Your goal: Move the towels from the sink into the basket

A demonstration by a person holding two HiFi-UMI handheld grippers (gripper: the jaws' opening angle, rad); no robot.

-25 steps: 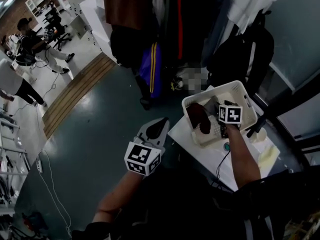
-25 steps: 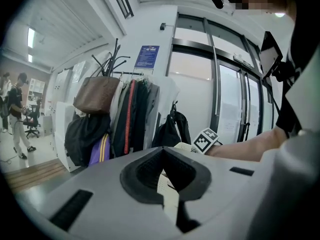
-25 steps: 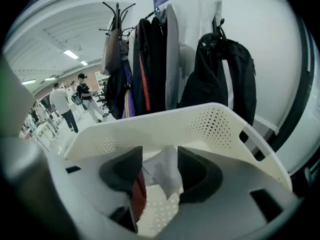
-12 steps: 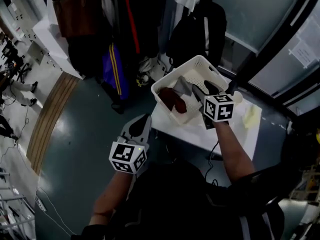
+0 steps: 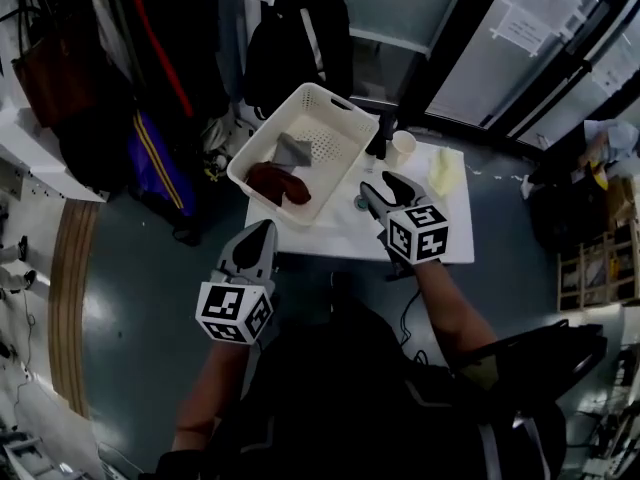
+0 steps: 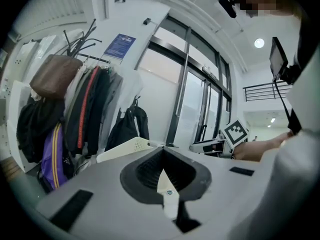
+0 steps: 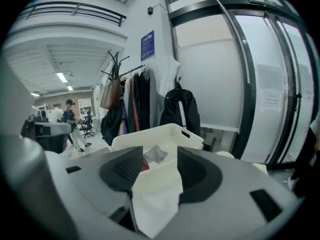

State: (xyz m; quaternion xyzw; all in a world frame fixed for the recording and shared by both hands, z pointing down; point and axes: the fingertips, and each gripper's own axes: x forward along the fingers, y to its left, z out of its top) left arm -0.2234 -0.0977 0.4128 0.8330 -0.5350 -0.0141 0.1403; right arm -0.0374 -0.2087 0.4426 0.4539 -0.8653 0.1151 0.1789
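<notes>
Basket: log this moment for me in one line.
basket: dark red towel and grey towel inside | right gripper: open, empty, fingers just narrowed | left gripper: shut, empty

- Blue sign on the white wall above the coat rack, upper left of the left gripper view: its print is too small to read.
- White paper notice on the glass door, upper right of the head view: the print is blurred.
- Square markers on the cubes of the left gripper and right gripper: black-and-white patterns, no letters or numbers.
</notes>
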